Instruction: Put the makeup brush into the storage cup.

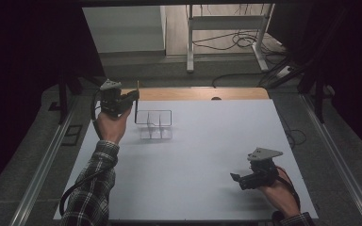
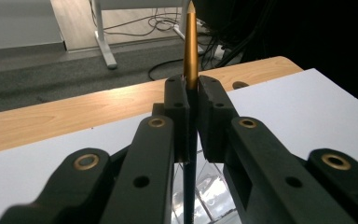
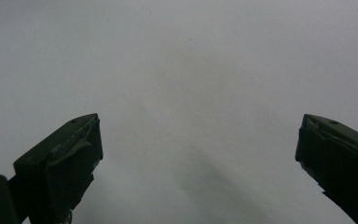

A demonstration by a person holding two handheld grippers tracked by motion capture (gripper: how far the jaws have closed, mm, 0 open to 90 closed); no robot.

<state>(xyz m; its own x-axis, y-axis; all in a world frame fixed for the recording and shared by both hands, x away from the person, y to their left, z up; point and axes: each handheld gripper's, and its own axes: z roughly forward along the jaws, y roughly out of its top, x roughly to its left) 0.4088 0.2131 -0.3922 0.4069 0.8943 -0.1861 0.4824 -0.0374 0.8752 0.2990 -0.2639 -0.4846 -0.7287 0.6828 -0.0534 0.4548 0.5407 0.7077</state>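
Observation:
My left gripper (image 1: 134,96) is raised over the table's far left, shut on a thin pen or pencil (image 1: 136,107) that stands upright. In the left gripper view the gripper (image 2: 192,116) pinches that stick (image 2: 190,51), gold above the pads and dark below. A clear plastic organiser box (image 1: 154,124) with dividers sits just right of and below the stick; part of the box (image 2: 209,196) shows under the jaws. My right gripper (image 1: 235,179) rests low near the table's front right, open, with nothing between its fingers (image 3: 60,163) over bare white surface.
The white tabletop (image 1: 207,150) has a wooden strip (image 1: 202,93) along its far edge. Beyond it stand a white frame's legs (image 1: 190,42) and loose cables (image 1: 245,42) on the floor. Metal rails (image 1: 42,165) run along both table sides.

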